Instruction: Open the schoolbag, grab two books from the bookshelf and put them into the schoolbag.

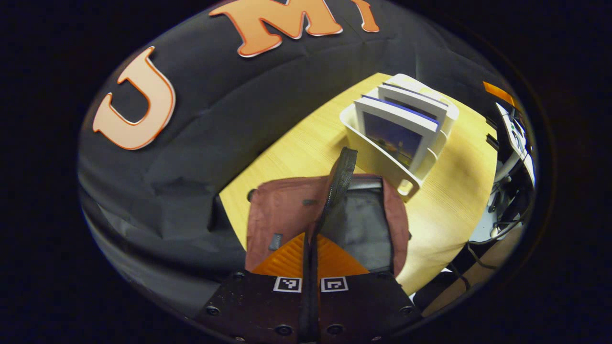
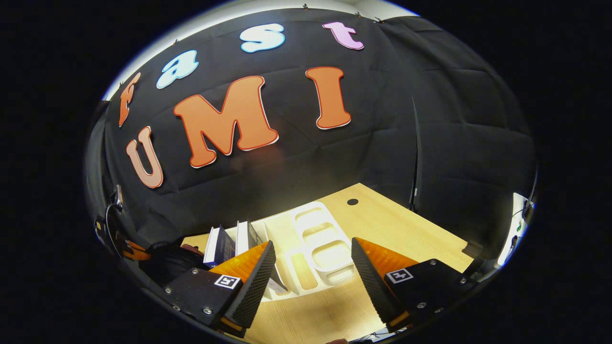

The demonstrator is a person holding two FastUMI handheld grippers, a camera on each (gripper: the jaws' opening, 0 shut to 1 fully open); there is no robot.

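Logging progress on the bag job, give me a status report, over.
Left gripper shut on schoolbag strap, bag open. Right gripper open over white bookshelf. Two books not yet taken.

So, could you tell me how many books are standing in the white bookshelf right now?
2. One book stands in the slot of the bookshelf nearest the schoolbag; the second book stands in the slot just behind it. Further slots behind them could hide another.

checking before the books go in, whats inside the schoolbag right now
The schoolbag is held open by the left tongs shut on its zipper edge. Grey lining shows, no books visible. The bottom is hidden.
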